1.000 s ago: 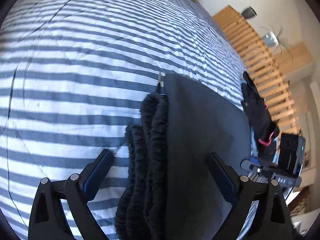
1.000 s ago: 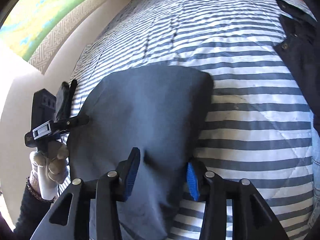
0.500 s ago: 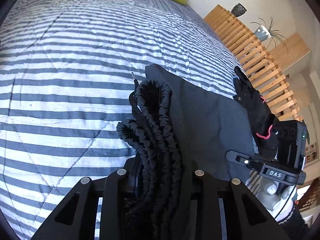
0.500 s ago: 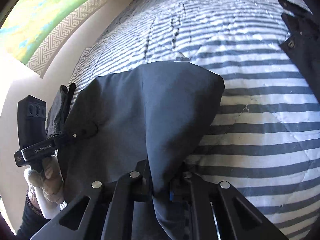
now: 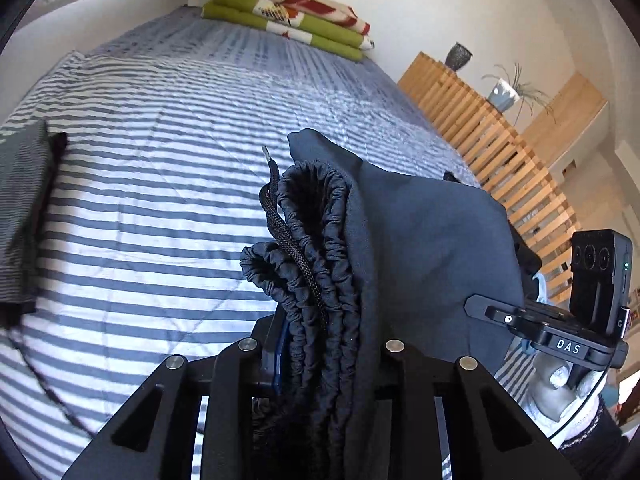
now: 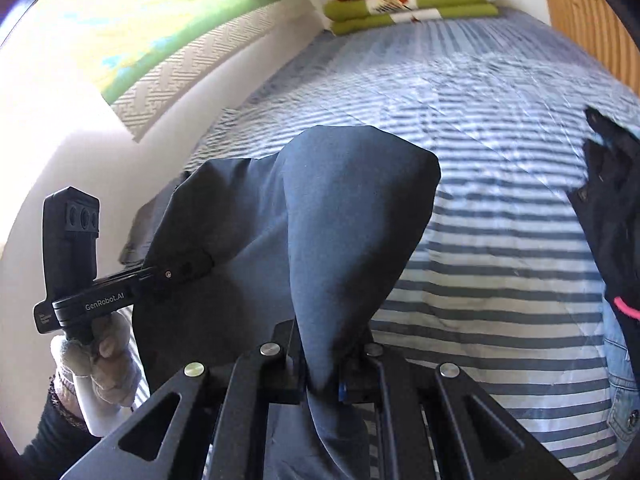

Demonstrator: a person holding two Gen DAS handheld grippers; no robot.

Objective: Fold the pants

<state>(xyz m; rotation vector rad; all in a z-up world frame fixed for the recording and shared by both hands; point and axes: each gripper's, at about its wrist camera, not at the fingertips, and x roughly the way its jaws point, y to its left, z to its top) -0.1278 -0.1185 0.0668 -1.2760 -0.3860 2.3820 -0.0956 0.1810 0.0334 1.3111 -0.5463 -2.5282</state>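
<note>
Now both tongs, left (image 5: 324, 364) and right (image 6: 320, 376), clamped on dark pants (image 6: 340, 220) (waistband left).

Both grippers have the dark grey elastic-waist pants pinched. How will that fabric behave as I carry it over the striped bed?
The dark grey elastic-waist pants look floppy: the fabric drapes in soft folds from the right gripper. The bunched waistband in the left gripper probably gives a thicker, surer grip. The loose black drawcord may dangle or snag.
</note>
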